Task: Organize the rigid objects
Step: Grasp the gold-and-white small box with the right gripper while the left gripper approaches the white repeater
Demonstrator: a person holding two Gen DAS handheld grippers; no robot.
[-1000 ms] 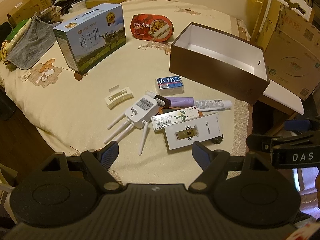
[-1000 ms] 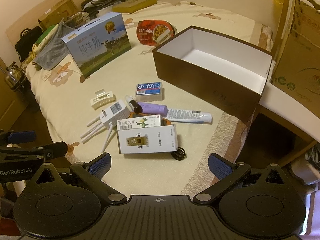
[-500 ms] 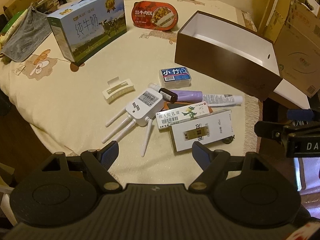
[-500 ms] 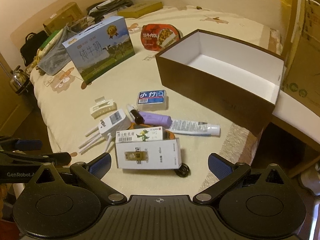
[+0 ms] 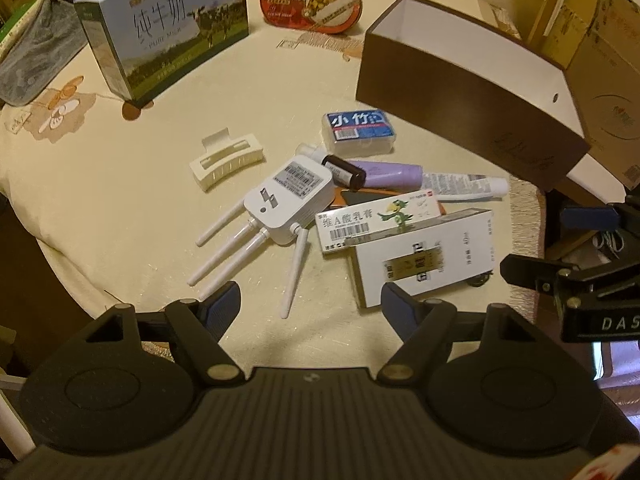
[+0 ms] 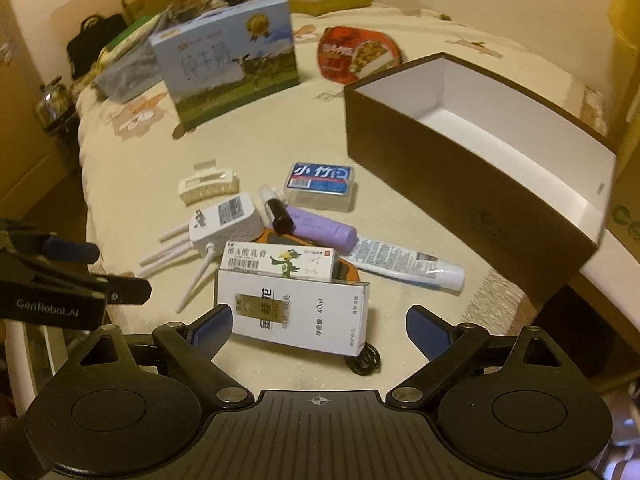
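Note:
A pile of small items lies on the cream tablecloth: a white carton point(image 5: 424, 258) point(image 6: 296, 312), an ointment box point(image 5: 376, 218) point(image 6: 280, 260), a white router with antennas point(image 5: 288, 200) point(image 6: 224, 224), a cream hair clip point(image 5: 226, 160), a purple tube point(image 5: 394, 174) point(image 6: 322, 230), a white tube point(image 5: 464, 186), and a blue-labelled clear case point(image 5: 358, 130) point(image 6: 320, 184). An open brown box with white inside point(image 5: 472, 84) point(image 6: 480, 152) stands to the right. My left gripper point(image 5: 310, 304) is open above the table's near edge. My right gripper point(image 6: 318, 326) is open, just before the white carton.
A blue milk carton box point(image 5: 168, 24) and a red food tray point(image 5: 312, 2) stand at the back. A grey bag point(image 5: 32, 60) lies far left. Cardboard boxes point(image 5: 600, 72) stand beyond the table's right edge. A black hair tie point(image 6: 366, 360) lies by the carton.
Both grippers have moved forward and lower toward the pile; the items appear larger and nearer. Both stay open. Nothing on the table has moved.

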